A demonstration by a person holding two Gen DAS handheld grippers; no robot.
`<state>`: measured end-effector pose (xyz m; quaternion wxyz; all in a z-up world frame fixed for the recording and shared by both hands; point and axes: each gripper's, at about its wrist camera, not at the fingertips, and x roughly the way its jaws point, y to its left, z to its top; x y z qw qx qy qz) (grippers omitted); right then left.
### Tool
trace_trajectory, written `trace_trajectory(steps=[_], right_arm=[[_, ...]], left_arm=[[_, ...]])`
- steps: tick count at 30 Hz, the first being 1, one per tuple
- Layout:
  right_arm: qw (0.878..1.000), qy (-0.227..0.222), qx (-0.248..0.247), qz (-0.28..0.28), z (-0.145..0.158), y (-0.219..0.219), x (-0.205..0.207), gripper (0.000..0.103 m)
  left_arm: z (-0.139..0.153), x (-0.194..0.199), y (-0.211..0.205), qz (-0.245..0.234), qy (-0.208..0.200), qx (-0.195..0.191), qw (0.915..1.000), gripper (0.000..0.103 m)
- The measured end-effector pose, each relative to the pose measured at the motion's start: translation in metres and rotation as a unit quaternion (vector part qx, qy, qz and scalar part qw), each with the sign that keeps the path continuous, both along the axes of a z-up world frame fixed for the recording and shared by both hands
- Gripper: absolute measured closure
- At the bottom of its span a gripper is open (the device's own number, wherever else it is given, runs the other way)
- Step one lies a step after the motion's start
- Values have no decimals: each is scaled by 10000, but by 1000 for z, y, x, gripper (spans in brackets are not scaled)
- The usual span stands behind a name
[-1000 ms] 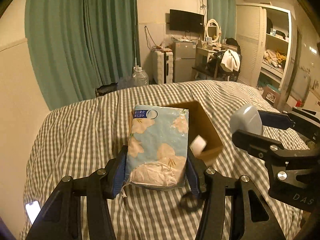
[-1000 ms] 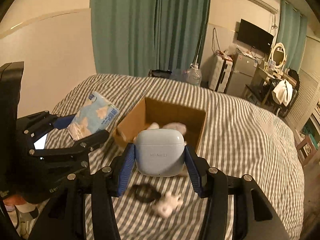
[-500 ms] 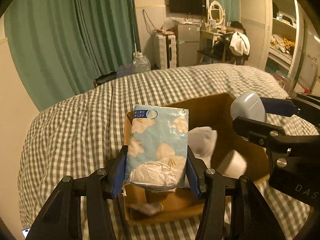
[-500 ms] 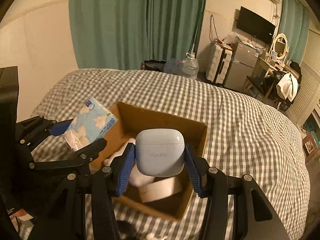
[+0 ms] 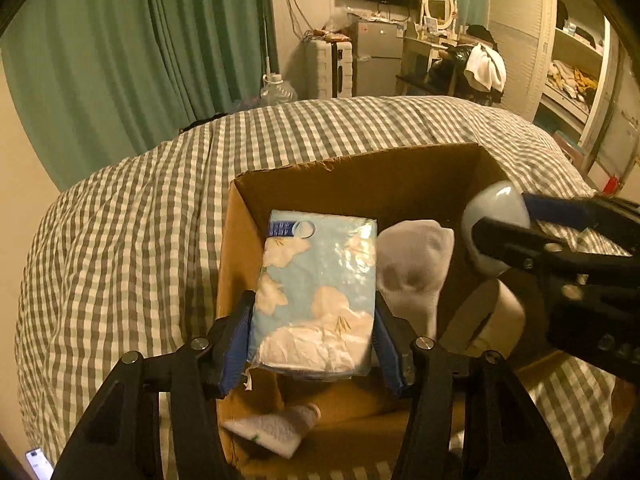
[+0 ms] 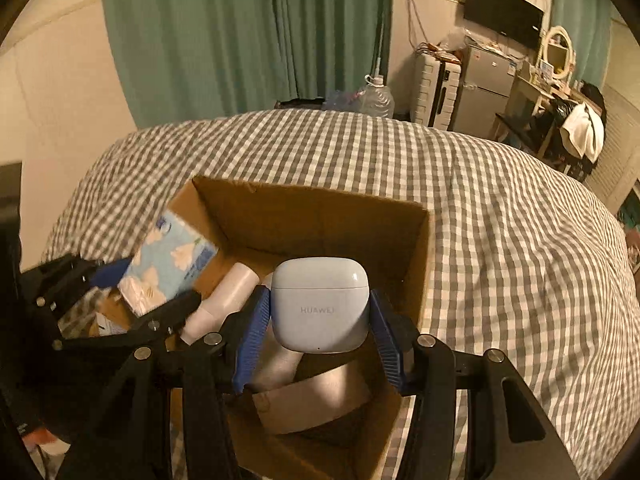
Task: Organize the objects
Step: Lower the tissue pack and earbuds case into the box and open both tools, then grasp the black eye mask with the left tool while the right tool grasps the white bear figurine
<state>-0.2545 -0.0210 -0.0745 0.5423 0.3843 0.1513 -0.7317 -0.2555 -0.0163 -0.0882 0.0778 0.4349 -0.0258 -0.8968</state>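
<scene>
Left gripper fingers are clamping the tissue pack, right gripper fingers the earbud case, both seemingly hovering over the cardboard box, case at the pack's 3 o'clock.

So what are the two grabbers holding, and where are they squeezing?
The left gripper squeezes the tissue pack by its long sides near the bottom. The right gripper squeezes the earbud case by its two sides.

The opening of the cardboard box is largely taken up: in the left wrist view a white sock and a white tube are seen at centre right, a folded cloth at the bottom. Bare floor is left only along the far wall, upper centre. Open checked bedding is seen at right in the right wrist view.
</scene>
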Motion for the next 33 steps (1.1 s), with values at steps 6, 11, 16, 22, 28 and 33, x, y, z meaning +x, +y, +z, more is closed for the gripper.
trace_trajectory(steps=[6, 11, 16, 22, 28, 33], right_arm=[[9983, 250, -494, -201, 49, 40, 5, 30], [9961, 405, -686, -375, 95, 80, 17, 28], [9942, 613, -774, -418, 130, 118, 37, 26], [9937, 789, -736, -316, 132, 158, 64, 26], [9970, 613, -375, -287, 82, 178, 84, 26], [9995, 138, 114, -273, 8, 173, 90, 26]], left_arm=[[48, 33, 10, 96, 353, -262, 9990, 18], [94, 71, 19, 113, 639, -364, 9972, 13], [126, 109, 25, 175, 836, -235, 9961, 12], [129, 151, 27, 206, 904, -238, 9954, 12], [91, 193, 23, 356, 889, -311, 9949, 12], [46, 202, 17, 674, 914, -117, 9935, 12]])
